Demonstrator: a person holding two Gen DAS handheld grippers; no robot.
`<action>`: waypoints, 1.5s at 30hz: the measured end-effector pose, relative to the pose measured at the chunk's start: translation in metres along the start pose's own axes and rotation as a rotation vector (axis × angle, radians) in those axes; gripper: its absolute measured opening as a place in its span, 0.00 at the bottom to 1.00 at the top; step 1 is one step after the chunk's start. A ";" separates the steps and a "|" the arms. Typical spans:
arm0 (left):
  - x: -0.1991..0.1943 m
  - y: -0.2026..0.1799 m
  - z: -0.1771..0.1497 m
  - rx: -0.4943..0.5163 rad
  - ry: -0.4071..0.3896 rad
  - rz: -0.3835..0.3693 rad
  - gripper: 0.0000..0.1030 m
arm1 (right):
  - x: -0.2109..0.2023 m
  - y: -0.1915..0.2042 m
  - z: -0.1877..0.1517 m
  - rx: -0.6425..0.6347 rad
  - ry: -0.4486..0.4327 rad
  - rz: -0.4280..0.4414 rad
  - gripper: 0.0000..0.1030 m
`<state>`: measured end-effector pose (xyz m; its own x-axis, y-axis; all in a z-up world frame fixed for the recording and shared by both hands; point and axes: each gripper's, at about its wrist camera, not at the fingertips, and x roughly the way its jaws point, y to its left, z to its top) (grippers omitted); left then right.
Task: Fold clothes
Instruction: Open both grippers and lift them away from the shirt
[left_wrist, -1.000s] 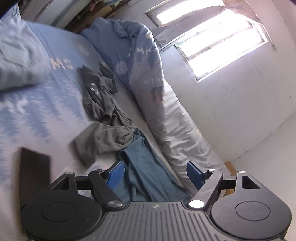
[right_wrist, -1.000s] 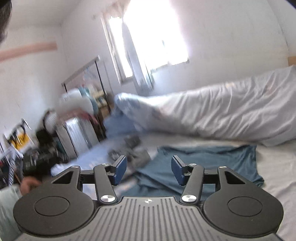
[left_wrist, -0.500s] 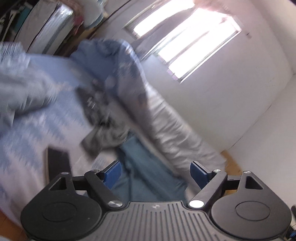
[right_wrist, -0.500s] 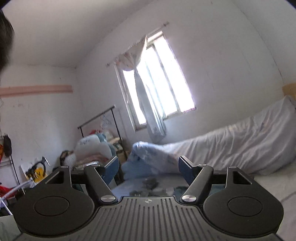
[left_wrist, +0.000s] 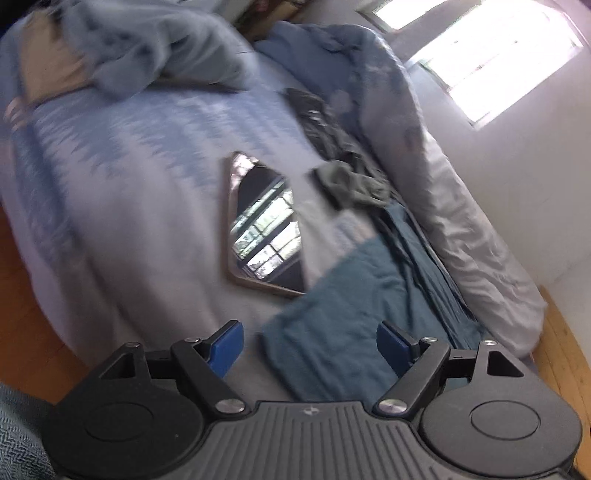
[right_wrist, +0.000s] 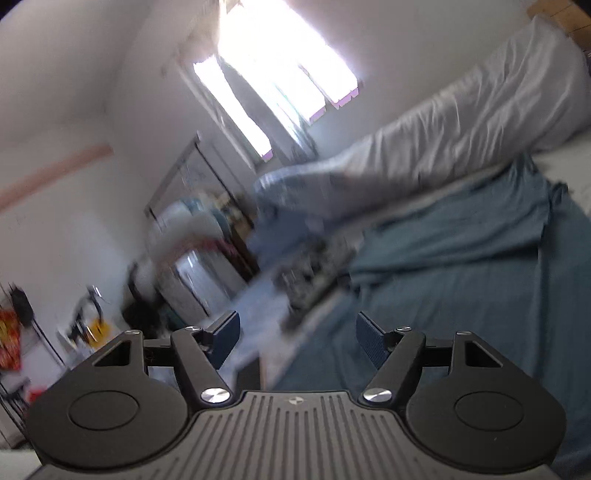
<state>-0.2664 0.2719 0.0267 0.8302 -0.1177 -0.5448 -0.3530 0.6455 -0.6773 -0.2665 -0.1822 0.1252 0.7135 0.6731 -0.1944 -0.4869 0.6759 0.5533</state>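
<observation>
A teal garment (left_wrist: 343, 325) lies spread on the bed, its near corner just beyond my left gripper (left_wrist: 309, 345), which hangs open above it with nothing between the blue pads. Behind it sits a crumpled grey garment (left_wrist: 351, 182) and a darker one (left_wrist: 314, 118). In the right wrist view the same teal garment (right_wrist: 461, 266) stretches across the bed to the right. My right gripper (right_wrist: 297, 341) is open and empty above its near edge. Both views are blurred by motion.
A dark tablet (left_wrist: 264, 229) reflecting the window lies on the blue-patterned sheet (left_wrist: 129, 177). A rolled duvet (left_wrist: 443, 192) runs along the wall side. A grey blanket (left_wrist: 147, 48) is heaped at the bed's head. Wooden floor (left_wrist: 22, 325) shows left. Room clutter (right_wrist: 92, 325) stands beyond the bed.
Both grippers have swung back down toward the bed after pointing up at the window and wall. The left one now sees the tablet and the teal garment's near corner. Jaws stayed open.
</observation>
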 end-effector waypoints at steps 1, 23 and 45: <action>0.003 0.005 0.000 -0.022 -0.001 0.012 0.76 | 0.003 -0.001 -0.003 -0.008 0.013 -0.004 0.71; 0.013 0.010 -0.012 -0.029 -0.026 0.005 0.00 | 0.022 -0.004 -0.031 -0.031 0.140 -0.022 0.71; -0.046 0.004 -0.022 -0.087 -0.070 -0.022 0.00 | 0.040 0.011 -0.050 -0.199 0.243 -0.109 0.71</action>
<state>-0.3151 0.2635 0.0380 0.8652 -0.0761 -0.4956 -0.3679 0.5752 -0.7306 -0.2684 -0.1328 0.0829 0.6374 0.6297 -0.4441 -0.5204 0.7768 0.3545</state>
